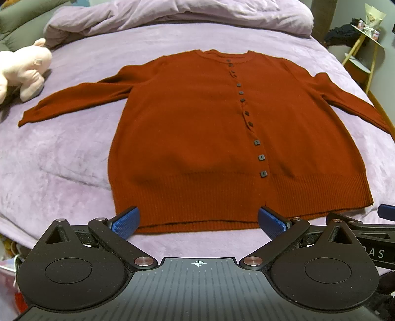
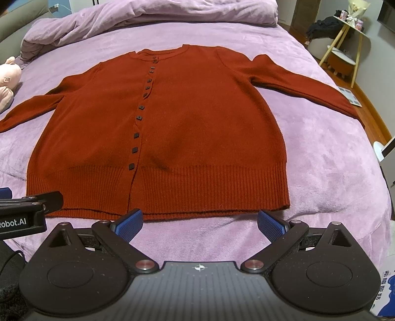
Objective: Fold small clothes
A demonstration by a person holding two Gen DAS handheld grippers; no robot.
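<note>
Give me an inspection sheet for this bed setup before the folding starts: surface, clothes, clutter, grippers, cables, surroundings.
Surface: bed under a purple sheet, mildly wrinkled; duvet bunched at the far end.
Job's things: red cardigan lying flat, front up, buttoned, both sleeves spread outward, hem nearest the grippers.
Clutter: pink plush toy on the sheet beyond the left sleeve, not touching it.
Grippers: left gripper and right gripper both open, at the hem, holding nothing.
Cables: nothing seen on the bed.
Surroundings: side table with dark cloth and small items on the right; box at the bed edge.
</note>
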